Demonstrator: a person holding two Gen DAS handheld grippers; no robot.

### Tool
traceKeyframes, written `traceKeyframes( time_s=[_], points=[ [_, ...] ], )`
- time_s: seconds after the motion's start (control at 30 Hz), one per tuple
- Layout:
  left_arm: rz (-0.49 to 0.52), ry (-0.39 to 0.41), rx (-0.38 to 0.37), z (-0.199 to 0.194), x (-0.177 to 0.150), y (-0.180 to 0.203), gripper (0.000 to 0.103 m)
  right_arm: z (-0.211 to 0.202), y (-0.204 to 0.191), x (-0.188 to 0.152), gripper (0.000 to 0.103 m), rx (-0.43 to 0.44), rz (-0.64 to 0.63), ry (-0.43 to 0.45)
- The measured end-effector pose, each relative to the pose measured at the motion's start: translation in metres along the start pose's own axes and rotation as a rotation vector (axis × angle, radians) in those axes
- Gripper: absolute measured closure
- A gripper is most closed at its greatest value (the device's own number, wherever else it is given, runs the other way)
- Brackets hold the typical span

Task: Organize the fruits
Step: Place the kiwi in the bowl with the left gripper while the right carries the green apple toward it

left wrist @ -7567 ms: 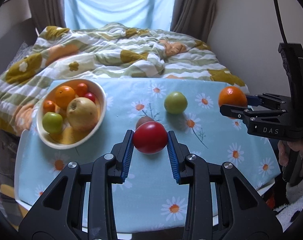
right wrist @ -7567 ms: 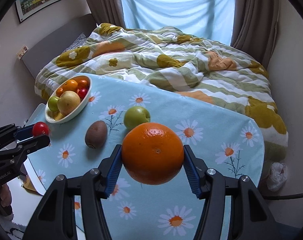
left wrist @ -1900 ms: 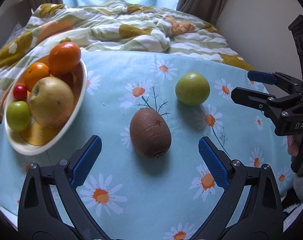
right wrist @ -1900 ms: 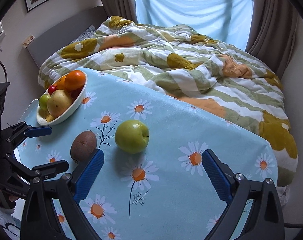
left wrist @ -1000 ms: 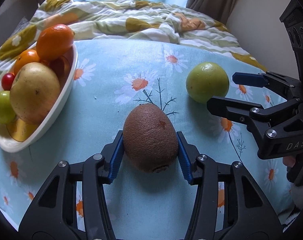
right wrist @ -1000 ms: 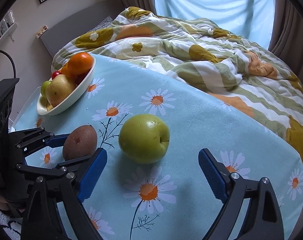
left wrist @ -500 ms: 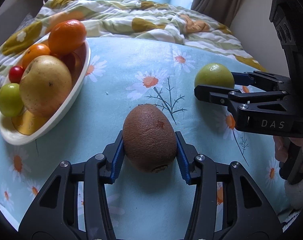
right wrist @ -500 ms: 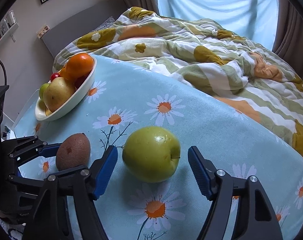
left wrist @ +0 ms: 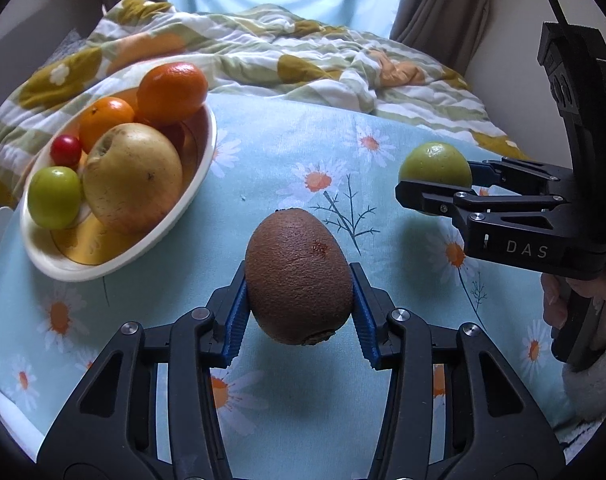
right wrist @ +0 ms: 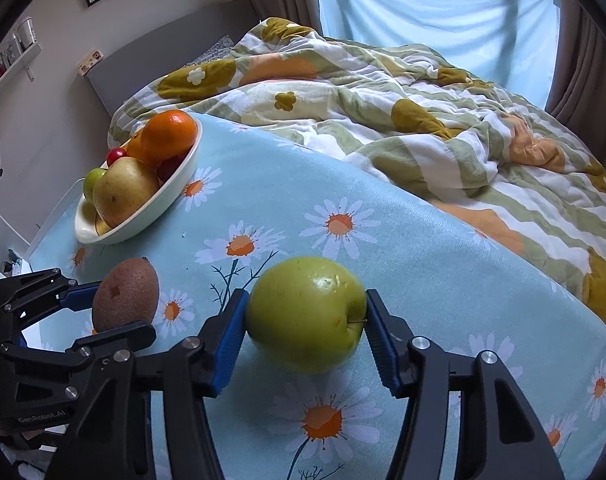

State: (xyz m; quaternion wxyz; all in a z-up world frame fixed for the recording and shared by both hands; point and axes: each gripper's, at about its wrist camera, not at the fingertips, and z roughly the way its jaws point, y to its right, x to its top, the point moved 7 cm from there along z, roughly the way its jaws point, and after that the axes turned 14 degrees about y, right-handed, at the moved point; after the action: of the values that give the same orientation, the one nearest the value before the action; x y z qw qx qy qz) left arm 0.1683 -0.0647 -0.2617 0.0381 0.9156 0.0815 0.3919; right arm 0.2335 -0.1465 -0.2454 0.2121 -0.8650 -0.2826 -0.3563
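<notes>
- Right of the fruit bowl (left wrist: 191, 196), the kiwi (left wrist: 299, 276) sits clamped between the blue pads of the left gripper (left wrist: 299, 312), whose jaws are closed snugly on its flanks; a shadow on the cloth beneath suggests it is lifted clear of the table.
- Farther right of the bowl, the green apple (right wrist: 305, 314) is held by the right gripper (right wrist: 305, 332), jaws narrowed to the apple's width and pressing both sides; whether it rests on the cloth or is just off it cannot be told.
- In the bowl itself: a large orange (left wrist: 171, 92) perched high at the far rim, a smaller orange (left wrist: 105, 122), a yellow apple (left wrist: 133, 178), a small green fruit (left wrist: 55, 196) and a cherry tomato (left wrist: 65, 150).
- The bowl stands on a daisy-print tablecloth (left wrist: 287, 160), with a rumpled flowered duvet (right wrist: 383, 112) beyond it.
- Likely trouble: the bowl looks nearly full, so a kiwi or apple set on the heap could roll off, or nudge the top orange over the rim.
- The kiwi is soft; too hard a squeeze could bruise it, while its tapered shape could let it slip forward from the pads.
- Both grippers heading for the bowl together risk bumping each other.
</notes>
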Motion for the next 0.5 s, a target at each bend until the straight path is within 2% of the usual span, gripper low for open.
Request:
traceKeyframes(
  time_s=[0.5],
  points=[
    [-0.045,0.094,0.008,-0.056,0.039,-0.032,0.051,-0.032,-0.038,0.029,0.05,0.008,-0.025,0.028]
  ],
)
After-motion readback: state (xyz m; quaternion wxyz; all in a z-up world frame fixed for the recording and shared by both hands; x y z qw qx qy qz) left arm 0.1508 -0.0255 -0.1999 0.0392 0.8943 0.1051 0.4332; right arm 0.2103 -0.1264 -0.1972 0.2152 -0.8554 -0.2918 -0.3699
